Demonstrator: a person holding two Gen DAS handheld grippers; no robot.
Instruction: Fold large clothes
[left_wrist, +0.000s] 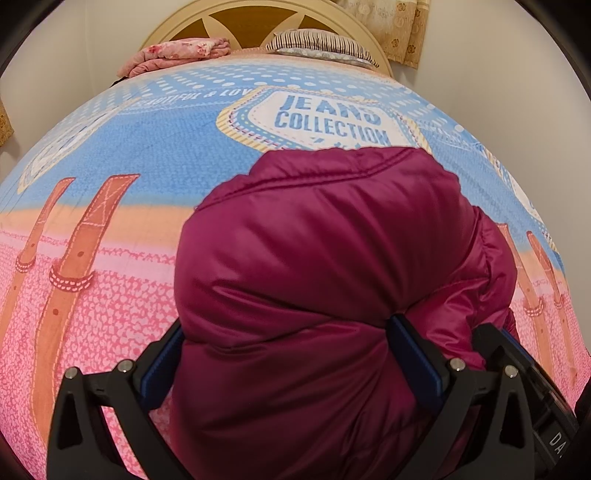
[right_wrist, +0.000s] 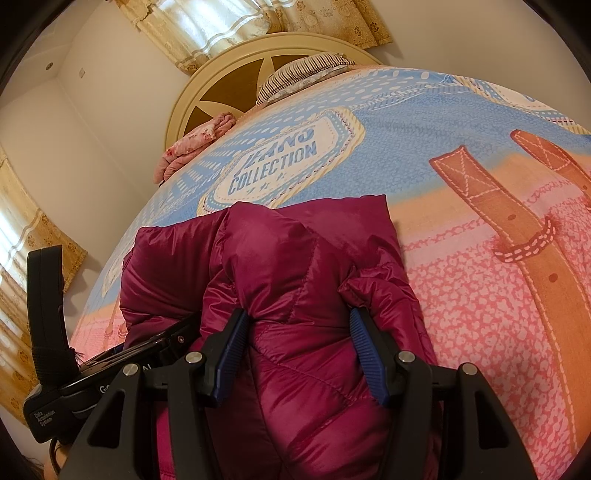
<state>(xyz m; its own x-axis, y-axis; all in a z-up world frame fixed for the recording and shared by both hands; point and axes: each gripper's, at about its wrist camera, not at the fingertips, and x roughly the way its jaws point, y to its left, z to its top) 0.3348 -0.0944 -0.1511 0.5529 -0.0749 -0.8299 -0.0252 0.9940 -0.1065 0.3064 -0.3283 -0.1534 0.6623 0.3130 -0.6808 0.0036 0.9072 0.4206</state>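
Maroon puffer jacket (left_wrist: 332, 277) lies bunched on the bed, on a sheet (left_wrist: 122, 155) printed blue, orange and pink with brown belt straps and a "JEANS COLLECTION" badge (left_wrist: 325, 118). Jacket sits over the orange/pink bands, its far edge just touching the badge.

Left gripper (left_wrist: 291, 354): 2 blue-padded fingers (left_wrist: 413, 354) spread wide with a thick roll of jacket between them, pads pressing into the fabric on both sides. So pinching the jacket.

Right gripper (right_wrist: 303, 350): narrower gap, blue pads (right_wrist: 364, 354) biting into a gathered fold of the same jacket (right_wrist: 280, 258); fabric puckers at each pad.

The left gripper's body (right_wrist: 110, 354) shows at the lower left of the right wrist view, just beside the right one.

Far end of bed: cream round headboard (left_wrist: 258, 18), striped pillow (left_wrist: 317, 40), folded pink floral blanket (left_wrist: 177, 53). Gold patterned curtains (right_wrist: 236, 26) behind.
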